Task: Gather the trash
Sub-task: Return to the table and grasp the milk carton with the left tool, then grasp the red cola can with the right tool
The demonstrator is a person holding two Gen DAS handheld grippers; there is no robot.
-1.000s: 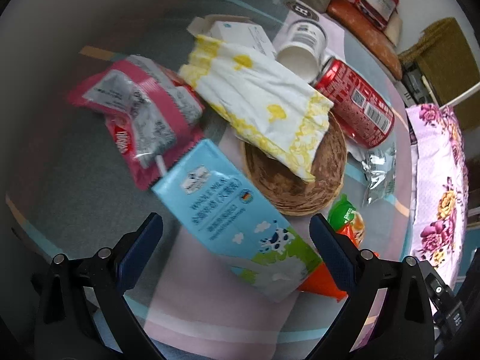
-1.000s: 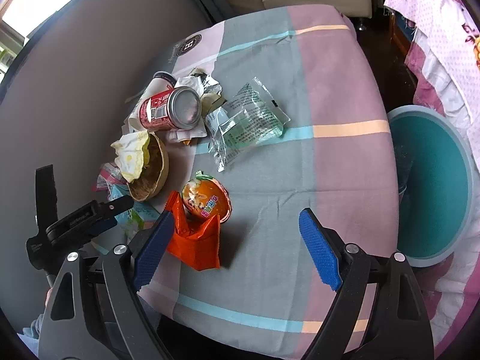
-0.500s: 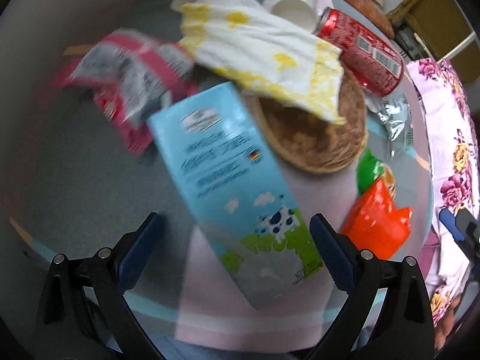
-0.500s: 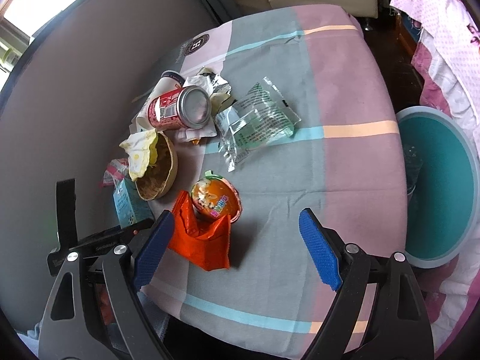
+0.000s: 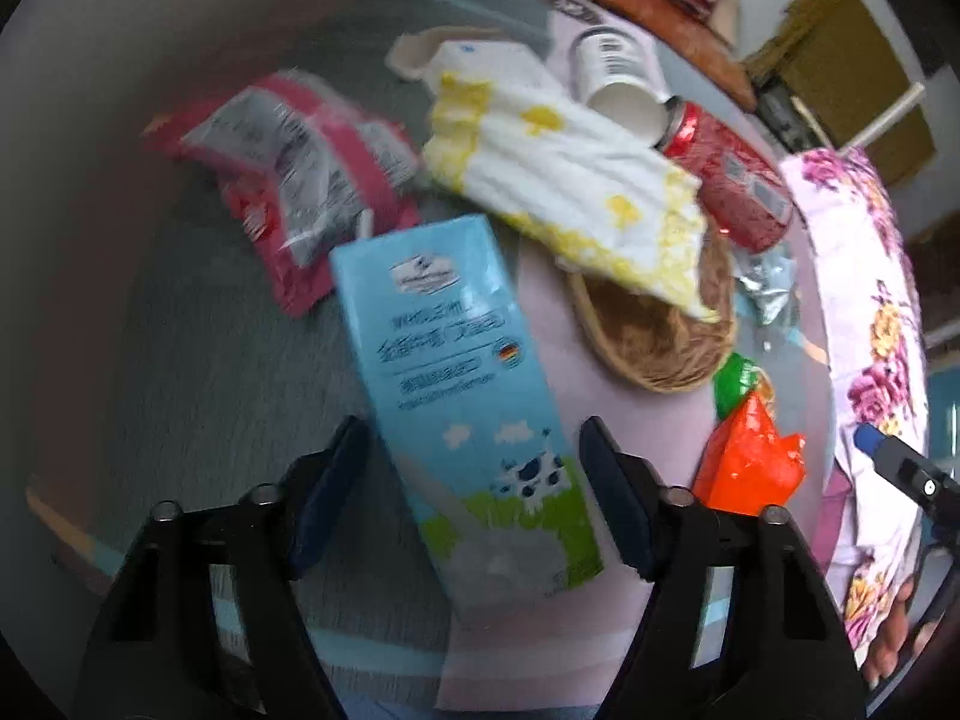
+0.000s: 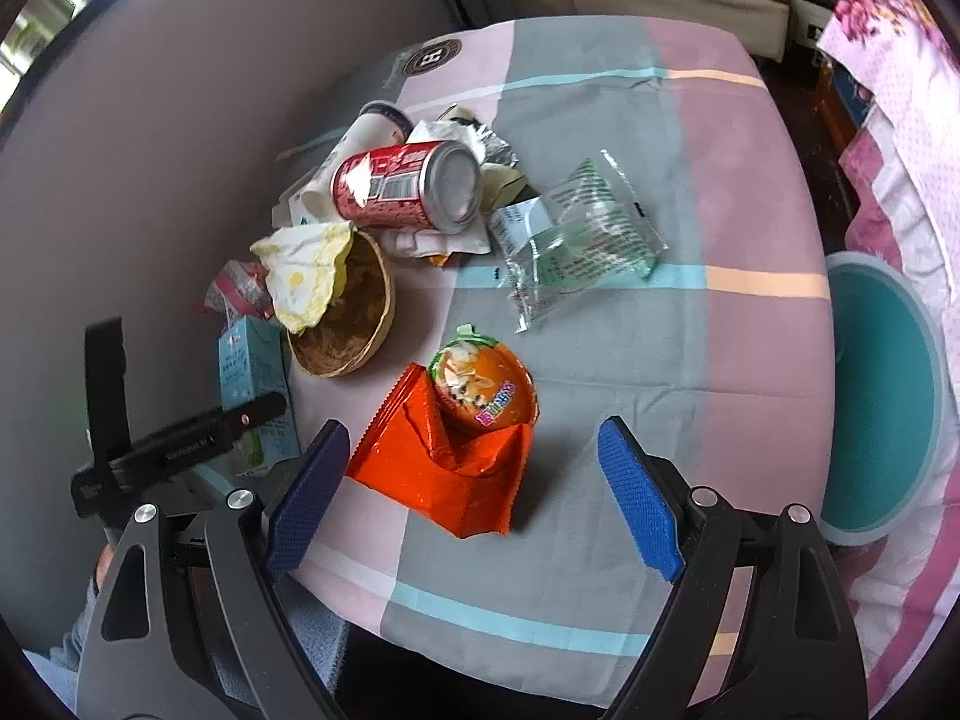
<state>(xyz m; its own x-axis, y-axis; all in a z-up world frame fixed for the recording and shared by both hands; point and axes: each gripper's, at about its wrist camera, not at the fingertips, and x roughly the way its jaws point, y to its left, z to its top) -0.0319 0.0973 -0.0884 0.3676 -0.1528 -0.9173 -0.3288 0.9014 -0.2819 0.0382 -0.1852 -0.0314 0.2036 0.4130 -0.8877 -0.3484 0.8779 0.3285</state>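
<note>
Two hand-held grippers are at work over a messy surface (image 6: 708, 360) with a striped cloth. The left hand-held gripper (image 5: 474, 492) has its blue pads spread apart on either side of a blue milk carton (image 5: 462, 396). The pads do not seem to press the carton yet, so I think this is the step of grabbing it. The carton lies flat near the front left corner of the surface. Next, the pads need to close on its sides and lift it straight up.

The right hand-held gripper (image 6: 474, 492) is wide open and holds nothing. It hangs over an orange wrapper (image 6: 444, 468) at the front edge, with a round orange candy pack (image 6: 483, 384) lying on top of it.

More trash lies behind the carton: a pink snack bag (image 5: 300, 180), a brown bowl (image 5: 654, 336) with a yellow and white napkin (image 5: 570, 180) across it, a red can (image 5: 732, 180), a white cup (image 5: 618, 72) and a clear bag (image 6: 576, 240). The pink bag's edge lies just beside the far end of the carton, and the bowl is close on the other side, so the lift could bump them. A teal bin (image 6: 882, 408) waits on the floor by the right edge.
</note>
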